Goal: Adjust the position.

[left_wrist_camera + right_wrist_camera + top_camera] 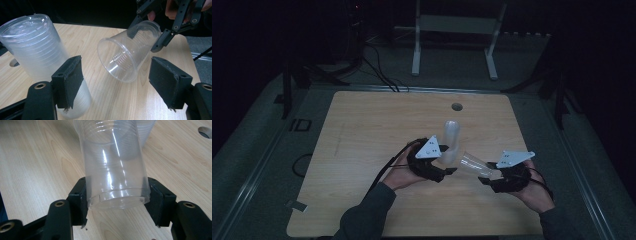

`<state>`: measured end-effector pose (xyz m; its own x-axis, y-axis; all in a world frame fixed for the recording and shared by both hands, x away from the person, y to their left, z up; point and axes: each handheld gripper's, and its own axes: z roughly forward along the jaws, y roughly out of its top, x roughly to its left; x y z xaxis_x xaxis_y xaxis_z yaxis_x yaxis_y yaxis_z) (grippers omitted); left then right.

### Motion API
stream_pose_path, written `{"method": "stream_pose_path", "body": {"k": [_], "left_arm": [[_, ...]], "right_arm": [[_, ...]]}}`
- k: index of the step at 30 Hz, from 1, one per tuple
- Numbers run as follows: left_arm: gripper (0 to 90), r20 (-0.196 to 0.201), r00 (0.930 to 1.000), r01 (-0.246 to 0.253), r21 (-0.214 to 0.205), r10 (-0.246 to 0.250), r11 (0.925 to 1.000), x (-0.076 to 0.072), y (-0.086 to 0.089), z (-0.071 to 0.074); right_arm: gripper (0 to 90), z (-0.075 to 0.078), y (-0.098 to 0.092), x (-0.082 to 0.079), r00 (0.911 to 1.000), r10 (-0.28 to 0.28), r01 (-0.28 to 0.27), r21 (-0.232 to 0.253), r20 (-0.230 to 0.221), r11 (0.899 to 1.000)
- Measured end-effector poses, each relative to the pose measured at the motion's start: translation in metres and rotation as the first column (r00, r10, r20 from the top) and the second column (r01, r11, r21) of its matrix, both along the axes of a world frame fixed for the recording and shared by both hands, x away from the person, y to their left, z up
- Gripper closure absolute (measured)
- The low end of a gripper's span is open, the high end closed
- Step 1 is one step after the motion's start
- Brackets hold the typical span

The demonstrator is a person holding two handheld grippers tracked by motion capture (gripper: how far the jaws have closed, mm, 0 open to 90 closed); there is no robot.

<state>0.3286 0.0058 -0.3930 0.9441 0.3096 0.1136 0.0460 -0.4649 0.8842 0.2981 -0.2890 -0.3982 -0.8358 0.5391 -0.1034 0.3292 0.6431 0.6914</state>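
Wooden bench [362, 150] under dim light, with a small round hole [456, 106] near its far edge; on the wood, a stack of clear plastic cups [451, 142] lying on its side, a bit past the middle toward the near edge; seen big in the left gripper view as a ribbed, cloudy stack of cups [37, 55], wide end up at the left; left gripper [443, 167] held by a hand [399, 172] just beside the near end of that stack; jaws spread apart, one black pad [68, 80] in front of the stack, the other pad [170, 82] off to the side with only bare wood in between; cannot tell if the first pad touches the stack; right gripper [492, 176] held by the other hand [537, 192] closer to the right edge; jaws pinching the bottom end of a single clear cup [474, 165]; cup tipped on its side, up off the wood, open mouth facing the left gripper; same single cup [115, 170] in the right gripper view, squeezed between two black pads [81, 200] at its base; single cup [125, 55] and stack close together but not touching.
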Motion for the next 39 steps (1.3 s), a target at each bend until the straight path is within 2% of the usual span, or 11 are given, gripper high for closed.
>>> {"method": "stream_pose_path", "body": {"k": [15,25,39], "left_arm": [[26.8,-0.006,0.9999,-0.012,0.005,0.012,0.9999,-0.0003,0.0012,-0.0028],[26.8,-0.003,0.9998,-0.02,-0.005,0.02,0.9998,-0.0008,0.0012,-0.0033],[26.8,-0.005,0.9998,-0.021,0.002,0.021,0.9998,-0.001,0.0007,-0.0055]], "right_arm": [[41.9,-0.0033,-0.004,-0.0019,0.9989,-0.041,0.04,0.062,0.022,0.997],[41.9,-0.0061,-0.006,-0.0032,0.9978,-0.06,0.057,0.096,0.029,0.994],[42.0,-0.0069,-0.0085,-0.0045,0.9957,-0.083,0.076,0.142,0.041,0.987]]}}
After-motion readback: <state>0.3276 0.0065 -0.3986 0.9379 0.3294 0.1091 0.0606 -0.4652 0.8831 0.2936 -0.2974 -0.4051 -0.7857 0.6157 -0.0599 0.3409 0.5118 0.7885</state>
